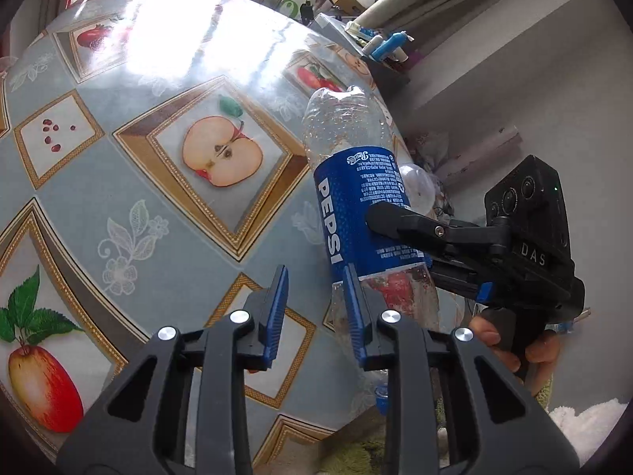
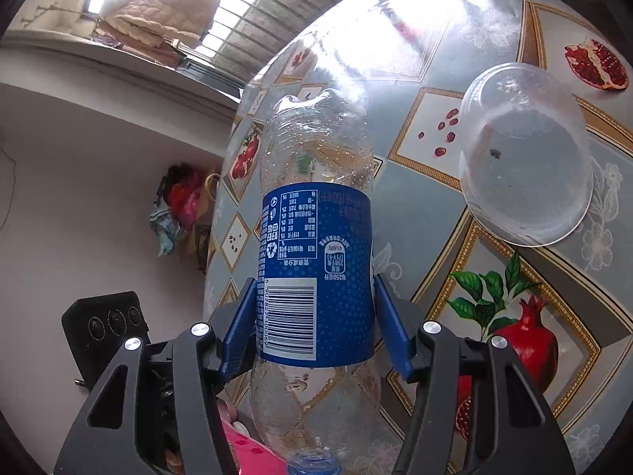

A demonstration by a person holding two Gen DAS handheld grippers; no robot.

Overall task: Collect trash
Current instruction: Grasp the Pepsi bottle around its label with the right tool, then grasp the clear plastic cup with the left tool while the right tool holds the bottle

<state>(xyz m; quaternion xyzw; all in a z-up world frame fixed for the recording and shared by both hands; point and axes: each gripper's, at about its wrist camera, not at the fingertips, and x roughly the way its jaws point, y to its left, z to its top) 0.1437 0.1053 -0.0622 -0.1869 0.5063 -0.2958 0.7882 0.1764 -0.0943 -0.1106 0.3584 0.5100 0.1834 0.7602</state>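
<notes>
A: Progress so far?

B: Barely begun. Pepsi bottle (image 2: pixel 316 253) clamped by right claw (image 2: pixel 314 316) at the label, neck down, off the surface (image 1: pixel 166 237). Clear cup (image 2: pixel 526 154) not yet collected, lying on its side further in.

A: Left claw (image 1: pixel 314 308)?

B: Empty, part-closed, just beside the bottle.

A: Room to move?

B: Bottle near the surface edge; open floor beyond. No bin in sight. Claws crowded together.

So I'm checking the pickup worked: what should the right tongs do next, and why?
Probably lift the Pepsi bottle clear of the table: the right tongs press both sides of its blue label, so the grasp looks set. The left tongs are empty, free for the clear cup afterwards.
</notes>
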